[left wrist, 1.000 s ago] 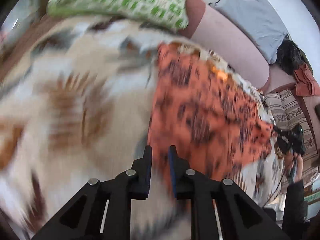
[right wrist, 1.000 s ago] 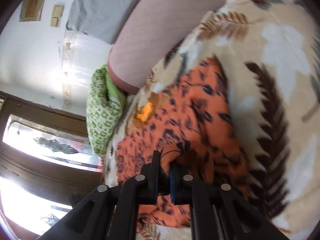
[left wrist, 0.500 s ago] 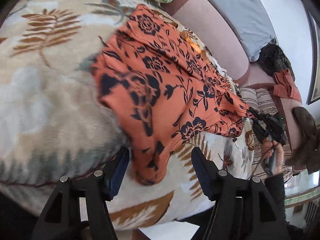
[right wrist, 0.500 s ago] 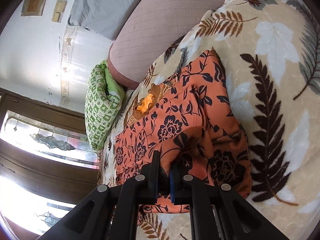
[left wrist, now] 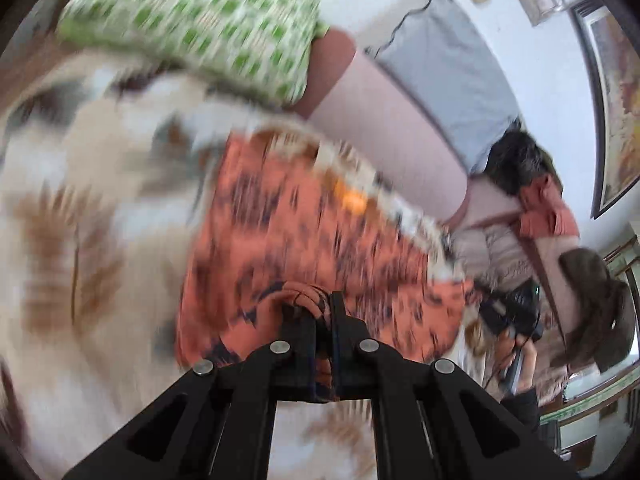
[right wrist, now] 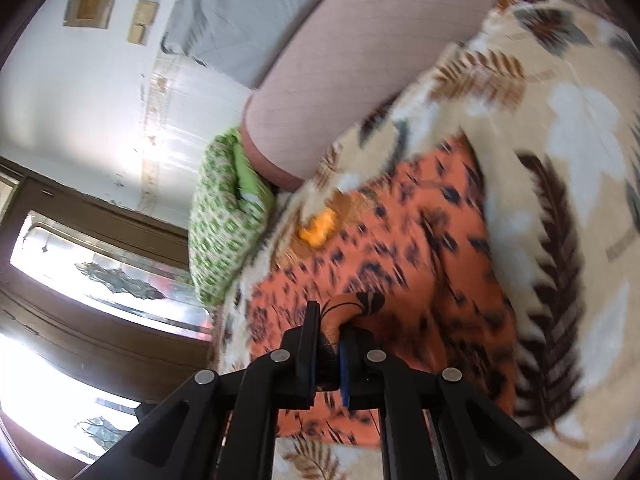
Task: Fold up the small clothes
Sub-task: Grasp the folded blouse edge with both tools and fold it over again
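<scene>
Left claw (left wrist: 323, 316) is clamped on a bunched fold of the orange floral garment (left wrist: 304, 232), its jaws having just been closing, with cloth pinched between them and bulging out above the fingertips. Right claw (right wrist: 329, 330) likewise grips a gathered tuft of the same orange floral garment (right wrist: 400, 264), a dark flower of the print standing just past its tips at about 1 o'clock.

Seen from the left claw, the garment spreads from the jaws toward 12 and 2 o'clock across a cream blanket (left wrist: 100, 184) printed with brown fern leaves; the picture is smeared, so the print reads only as dark streaks. A small bright yellow-orange patch (left wrist: 352, 200) sits at the garment's far edge. Beyond, at 11 o'clock, lies a green-and-white patterned pillow (left wrist: 208, 24), with a pink bolster (left wrist: 384, 120) running toward 2 o'clock and a grey pillow (left wrist: 448, 80) behind it against the white wall. At 3 o'clock a person's hand (left wrist: 516, 344) holds the other black gripper near the garment's right end.

From the right claw, the garment lies on the same blanket (right wrist: 568, 128), the green pillow (right wrist: 224, 224) at 10 o'clock, the bolster (right wrist: 360, 64) at 12 o'clock and a bright window in a dark wood frame (right wrist: 80, 280) at 8 o'clock.
</scene>
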A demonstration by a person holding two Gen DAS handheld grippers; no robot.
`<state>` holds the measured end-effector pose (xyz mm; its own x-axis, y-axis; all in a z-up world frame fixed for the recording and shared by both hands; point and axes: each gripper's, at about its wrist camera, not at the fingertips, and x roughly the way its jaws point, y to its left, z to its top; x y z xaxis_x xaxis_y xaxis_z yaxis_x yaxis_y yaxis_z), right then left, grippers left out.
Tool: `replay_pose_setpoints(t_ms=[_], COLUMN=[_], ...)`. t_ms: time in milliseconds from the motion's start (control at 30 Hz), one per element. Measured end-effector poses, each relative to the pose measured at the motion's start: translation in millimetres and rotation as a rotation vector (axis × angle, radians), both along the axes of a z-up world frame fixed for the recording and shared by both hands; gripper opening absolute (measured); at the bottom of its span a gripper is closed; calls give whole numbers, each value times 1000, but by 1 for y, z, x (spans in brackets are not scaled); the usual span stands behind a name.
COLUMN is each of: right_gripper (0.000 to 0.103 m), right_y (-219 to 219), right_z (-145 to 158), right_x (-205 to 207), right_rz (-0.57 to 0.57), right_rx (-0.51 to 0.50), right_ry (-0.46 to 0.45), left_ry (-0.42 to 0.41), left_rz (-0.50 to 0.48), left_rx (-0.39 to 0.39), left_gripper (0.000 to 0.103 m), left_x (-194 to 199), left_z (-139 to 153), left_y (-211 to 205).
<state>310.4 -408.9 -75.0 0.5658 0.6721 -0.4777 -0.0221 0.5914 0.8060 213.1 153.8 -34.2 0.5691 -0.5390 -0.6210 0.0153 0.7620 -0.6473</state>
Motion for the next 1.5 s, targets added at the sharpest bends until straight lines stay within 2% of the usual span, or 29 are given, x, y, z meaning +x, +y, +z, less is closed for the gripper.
replay_pose_setpoints(t_ms=[67, 133, 167, 200, 267, 300, 333, 400, 433, 500, 567, 633, 733, 800, 867, 967, 1067, 1167, 1233, 1267, 1300, 1333, 1367, 1400, 1433, 1467, 1500], right_gripper=[8, 8, 9, 13, 36, 75, 80, 80, 80, 80, 80, 80, 80, 80, 80, 80, 80, 80, 80, 80, 80, 77, 74, 58, 29, 26, 22], right_y=[-5, -14, -22, -27, -28, -28, -28, -30, -30, -28, -24, -17, 2, 27, 47, 57, 31, 16, 21, 26, 31, 36, 39, 38, 33, 25, 24], right_z=[7, 10, 4, -10, -38, -52, -62, -69, -68, -64, -62, -61, -50, -39, -33, -30, -48, -82, -84, -82, -82, -84, -86, -89, -91, -94, -91], right_x=[25, 50, 65, 82, 101, 104, 101, 86, 77, 61, 45, 31, 17, 20, 26, 27, 26, 32, 37, 42, 46, 49, 52, 54, 56, 55, 56], right_rz=[-23, -75, -127, -171, -179, -196, -213, -217, -225, -199, -164, -145, -86, 3, 71, 34, -77, -75, -55, -19, 12, 28, 36, 38, 28, 11, 6], right_rx=[11, 44, 56, 46, -2, -29, -45, -38, -63, -121, -154, -210, -305, -267, -234, -345, -421, -384, -390, -371, -345, -351, -378, -385, -366, -303, -288], right_ry=[-20, -42, -37, 1, 93, 145, 167, 134, 119, 92, 95, 91, 55, 17, -2, -22, 50, 164, 145, 134, 140, 154, 172, 198, 215, 237, 241], left_ry=[-46, -58, -30, 45, 143, 180, 193, 146, 129, 87, 58, 7, 15, 30, 66, 90, 143, 111, 134, 137, 130, 129, 135, 177, 214, 233, 236], left_rz=[20, 59, 92, 135, 182, 206, 210, 200, 203, 175, 152, 131, 44, -20, -30, -7, -25, -13, 3, 7, 5, 0, -5, -5, 6, 7, 6], left_rx=[-5, 8, 5, 4, 74, 138, 194, 211, 226, 261, 306, 318, 377, 408, 486, 430, 382, 370, 345, 345, 372, 392, 407, 382, 346, 333, 342], left_gripper=[5, 6, 7, 10, 33, 36, 39, 51, 58, 65, 67, 70, 71, 71, 71, 71, 71, 75, 84, 86, 86, 73, 31, 17, 16, 16, 16], left_x=[46, 89, 111, 140, 167, 173, 174, 161, 153, 135, 121, 106, 91, 89, 87, 79, 83, 92, 101, 104, 108, 111, 115, 122, 126, 129, 131], left_z=[9, 5, -6, -28, -61, -77, -87, -89, -87, -78, -69, -60, -63, -71, -80, -87, -102, -103, -106, -107, -106, -105, -106, -108, -108, -105, -100], left_y=[4, 7, 11, 15, 18, 19, 19, 21, 21, 18, 16, 11, -4, -17, -24, -15, -11, -15, -20, -23, -30, -34, -37, -37, -34, -33, -34])
